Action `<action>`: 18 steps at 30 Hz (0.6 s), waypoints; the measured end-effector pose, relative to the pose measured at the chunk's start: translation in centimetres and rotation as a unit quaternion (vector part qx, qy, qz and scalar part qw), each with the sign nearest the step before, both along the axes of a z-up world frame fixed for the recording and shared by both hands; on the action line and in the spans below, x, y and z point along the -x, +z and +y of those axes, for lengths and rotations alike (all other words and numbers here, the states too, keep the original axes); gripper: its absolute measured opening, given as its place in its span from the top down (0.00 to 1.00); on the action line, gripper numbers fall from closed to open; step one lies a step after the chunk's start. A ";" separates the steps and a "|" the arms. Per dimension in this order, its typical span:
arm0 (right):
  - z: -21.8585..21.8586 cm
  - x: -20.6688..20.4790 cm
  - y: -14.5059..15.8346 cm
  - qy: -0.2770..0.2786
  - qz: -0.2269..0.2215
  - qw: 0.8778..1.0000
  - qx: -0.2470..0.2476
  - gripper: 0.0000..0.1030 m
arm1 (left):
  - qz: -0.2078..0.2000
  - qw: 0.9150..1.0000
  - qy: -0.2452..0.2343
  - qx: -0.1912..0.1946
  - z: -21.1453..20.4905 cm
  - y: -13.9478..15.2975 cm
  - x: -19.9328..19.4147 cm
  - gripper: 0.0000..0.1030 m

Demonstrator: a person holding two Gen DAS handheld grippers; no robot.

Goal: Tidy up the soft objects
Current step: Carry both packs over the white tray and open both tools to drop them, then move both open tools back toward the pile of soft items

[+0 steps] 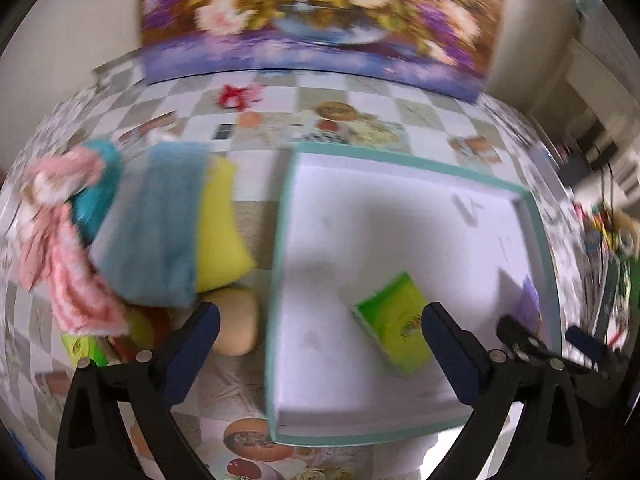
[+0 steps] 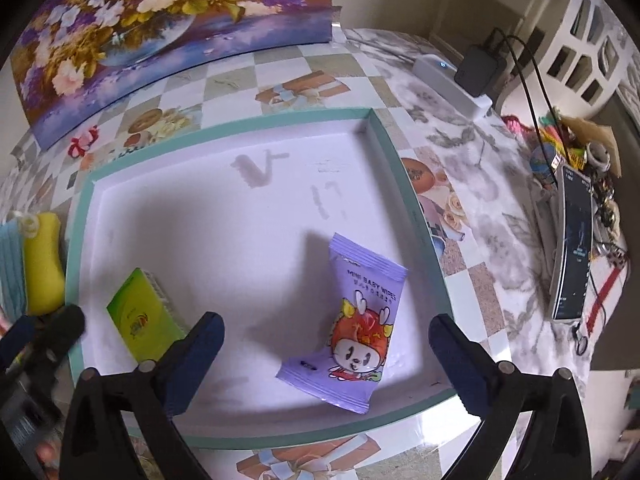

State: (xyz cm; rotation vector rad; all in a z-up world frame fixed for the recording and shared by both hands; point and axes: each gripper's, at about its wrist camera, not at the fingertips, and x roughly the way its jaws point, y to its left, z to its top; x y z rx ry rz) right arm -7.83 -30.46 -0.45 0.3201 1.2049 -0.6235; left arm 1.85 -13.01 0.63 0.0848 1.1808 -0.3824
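Note:
A white tray with a teal rim [image 1: 279,240] [image 2: 417,216] lies on the patterned table. In it rest a green packet [image 1: 394,326] [image 2: 146,316] and a purple baby-wipes pack [image 2: 352,328]. My left gripper [image 1: 320,316] hangs open above the tray's left rim, the green packet just inside its right finger, untouched. My right gripper [image 2: 325,322] is open above the wipes pack, which lies loose between the fingers. Left of the tray sits a pile: blue cloth [image 1: 156,224], yellow sponge [image 1: 220,228], pink cloth [image 1: 68,264], a beige soft lump [image 1: 236,324].
A floral painting [image 2: 160,32] leans at the back of the table. To the right are a white power strip [image 2: 452,80] with a black charger, a phone [image 2: 570,244] on a stand, and small clutter. A teal object [image 1: 100,192] sits under the pink cloth.

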 end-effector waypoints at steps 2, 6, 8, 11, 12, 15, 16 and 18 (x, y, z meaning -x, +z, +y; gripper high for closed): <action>0.2 -0.1 0.2 0.002 -0.005 1.000 0.001 0.00 | 0.000 1.000 0.015 0.007 0.7 0.1 -0.2 0.02; 0.3 -0.2 0.5 0.001 -0.012 1.000 0.000 0.00 | -0.005 1.000 0.029 0.007 1.6 0.4 -0.4 0.02; 0.4 -0.3 0.6 0.004 -0.013 1.000 -0.001 0.00 | -0.002 0.999 0.032 0.005 1.8 0.4 -0.6 0.02; 1.1 -0.5 0.9 0.017 -0.017 1.000 -0.001 0.00 | 0.027 0.999 0.037 0.014 2.4 0.3 -0.8 0.02; 1.5 -0.7 1.0 0.026 -0.020 0.999 -0.004 0.00 | 0.038 0.998 0.039 0.023 2.8 0.3 -0.8 0.02; 2.5 -1.0 1.2 0.044 -0.029 0.999 -0.014 0.00 | 0.053 0.998 0.039 0.022 3.6 0.5 -0.7 0.02; 2.9 -1.0 1.3 0.047 -0.030 0.998 -0.013 0.00 | 0.050 0.998 0.039 0.014 3.9 0.6 -0.6 0.02; 3.7 -1.2 1.5 0.055 -0.031 0.998 -0.009 0.00 | 0.041 0.998 0.041 0.001 4.4 1.2 -0.6 0.02</action>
